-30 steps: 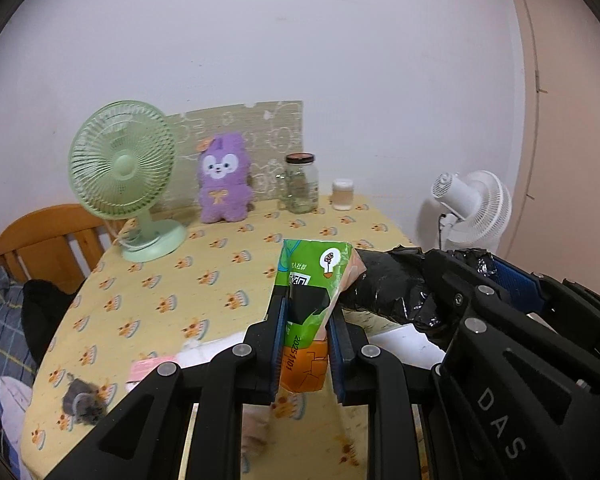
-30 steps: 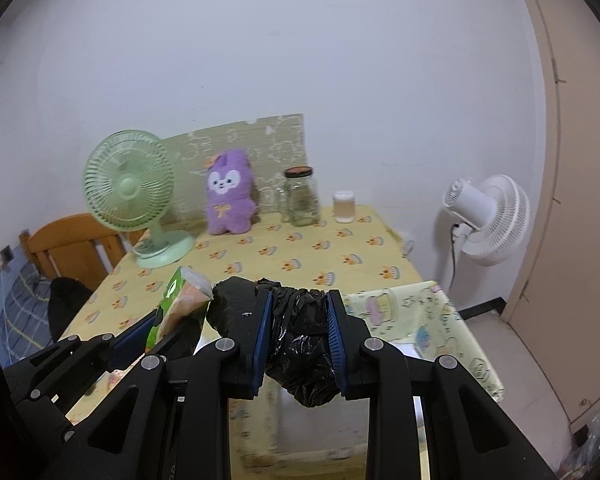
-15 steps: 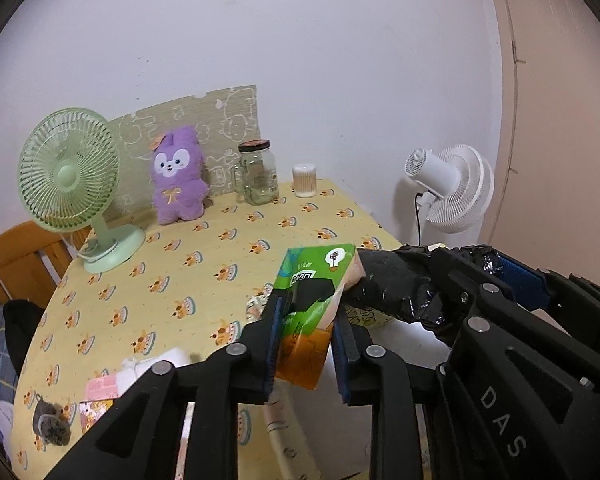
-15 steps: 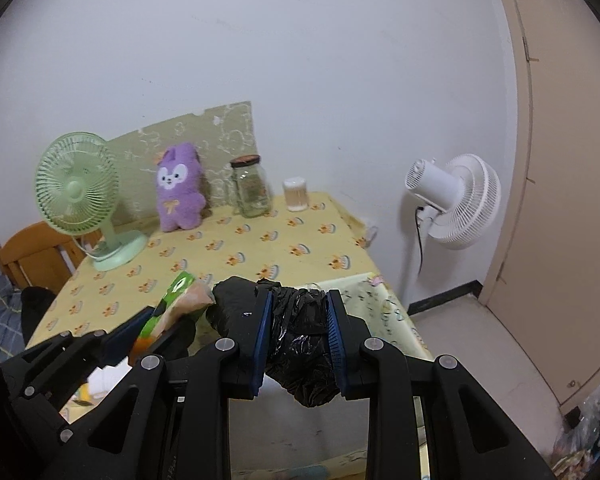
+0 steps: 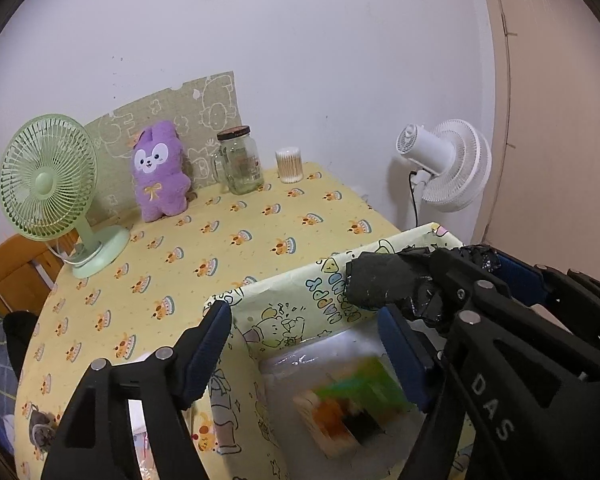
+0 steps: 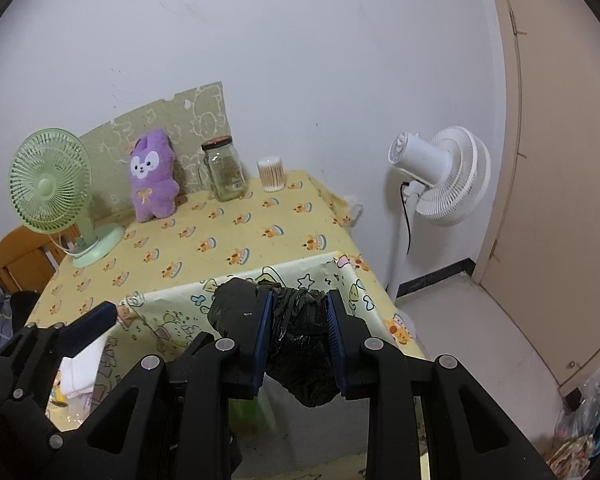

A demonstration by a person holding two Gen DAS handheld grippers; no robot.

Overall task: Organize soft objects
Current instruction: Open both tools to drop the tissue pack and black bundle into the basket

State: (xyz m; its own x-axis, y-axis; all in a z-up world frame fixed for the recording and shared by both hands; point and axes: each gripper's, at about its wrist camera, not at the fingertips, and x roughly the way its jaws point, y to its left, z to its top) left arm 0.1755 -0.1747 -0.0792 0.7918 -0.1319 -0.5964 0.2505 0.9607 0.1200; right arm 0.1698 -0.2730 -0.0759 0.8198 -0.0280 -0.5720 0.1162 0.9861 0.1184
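Observation:
My left gripper (image 5: 302, 316) hangs over a pale yellow cartoon-print fabric box (image 5: 300, 280), and its jaws are opening with nothing pressed between them. Below them a green and orange tissue pack (image 5: 352, 412) shows blurred inside the box, free of the pads. My right gripper (image 6: 299, 300) is shut on a crumpled black plastic bag (image 6: 300, 336) above the same box (image 6: 300, 276). That bag (image 5: 380, 284) also reaches into the left wrist view from the right. A purple plush toy (image 5: 158, 172) stands at the back of the table.
A green desk fan (image 5: 48, 184), a glass jar (image 5: 240, 160) and a cotton-swab tub (image 5: 289, 165) stand along the wall. A white floor fan (image 6: 440, 176) stands right of the table, near a door (image 6: 560, 160). A wooden chair (image 5: 8, 272) is at the left.
The left jaws have spread apart and let go of the tissue pack, which has dropped into the box. Both grippers have shifted right and lower, over the box. The right grip is unchanged.

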